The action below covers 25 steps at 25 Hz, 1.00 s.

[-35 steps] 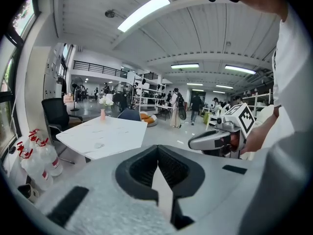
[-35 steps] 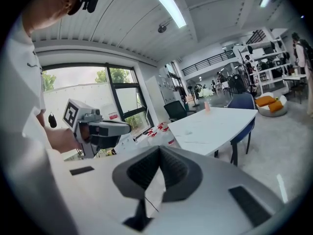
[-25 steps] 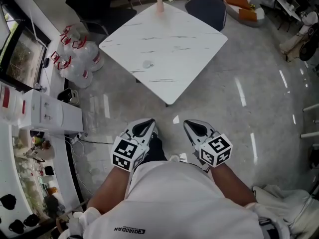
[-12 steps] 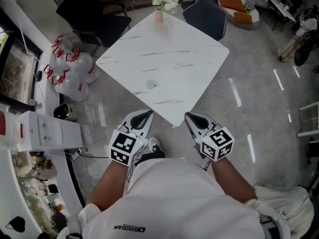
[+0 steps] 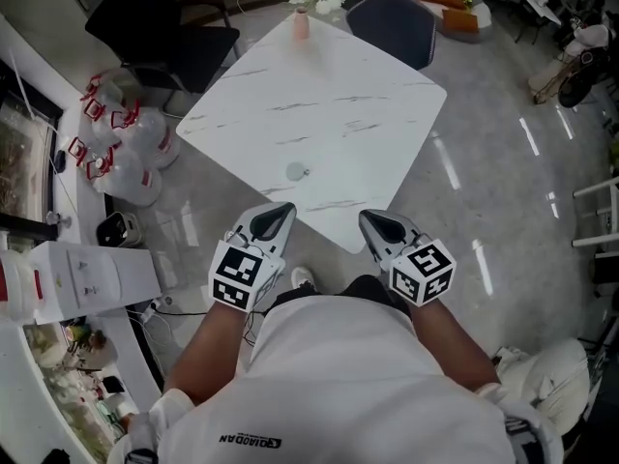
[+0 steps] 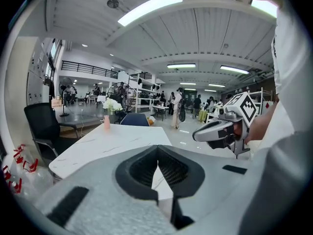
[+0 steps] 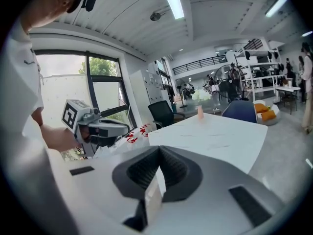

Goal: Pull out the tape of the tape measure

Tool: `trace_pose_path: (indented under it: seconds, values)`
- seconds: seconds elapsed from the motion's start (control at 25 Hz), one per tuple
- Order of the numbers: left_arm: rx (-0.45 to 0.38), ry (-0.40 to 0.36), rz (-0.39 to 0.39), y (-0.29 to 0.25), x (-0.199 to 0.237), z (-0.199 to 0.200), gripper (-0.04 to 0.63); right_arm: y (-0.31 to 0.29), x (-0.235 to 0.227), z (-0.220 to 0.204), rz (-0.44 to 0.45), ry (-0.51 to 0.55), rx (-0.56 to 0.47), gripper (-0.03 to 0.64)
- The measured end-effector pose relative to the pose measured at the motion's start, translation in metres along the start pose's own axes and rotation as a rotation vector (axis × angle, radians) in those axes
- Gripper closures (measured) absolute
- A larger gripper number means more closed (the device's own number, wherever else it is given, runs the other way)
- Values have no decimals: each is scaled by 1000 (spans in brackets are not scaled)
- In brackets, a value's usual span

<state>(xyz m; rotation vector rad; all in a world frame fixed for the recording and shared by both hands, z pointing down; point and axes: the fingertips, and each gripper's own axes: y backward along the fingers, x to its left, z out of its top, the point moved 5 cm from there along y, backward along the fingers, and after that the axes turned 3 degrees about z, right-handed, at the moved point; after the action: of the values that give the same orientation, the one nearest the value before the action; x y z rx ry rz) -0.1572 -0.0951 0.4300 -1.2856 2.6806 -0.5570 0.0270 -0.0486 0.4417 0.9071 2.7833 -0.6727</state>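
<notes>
Head view puts both grippers short of the white marble table [image 5: 387, 75], over the floor by its near corner. The left gripper [image 5: 275, 217] and right gripper [image 5: 373, 222] are both clenched on nothing, as their own views confirm. A small round grey object [image 5: 296, 171] (probably the tape measure) lies on the table close to the edge nearest the left gripper. No tape is drawn out, so the task looks unstarted. Reaching, gripping the case and pulling the tape all remain.

Pink vase [image 5: 301, 24] on marble table [image 5: 334, 85]
</notes>
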Motion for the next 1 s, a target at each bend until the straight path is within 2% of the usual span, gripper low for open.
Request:
trace_pose_path:
  seconds: [0.32,1.0]
  values:
    - [18,3,28,-14,14,0,586,-11,-16,16,19,29,-5,611]
    - [37,6,225,-60,22,30,586,-33,-85,47,191,87,23,611]
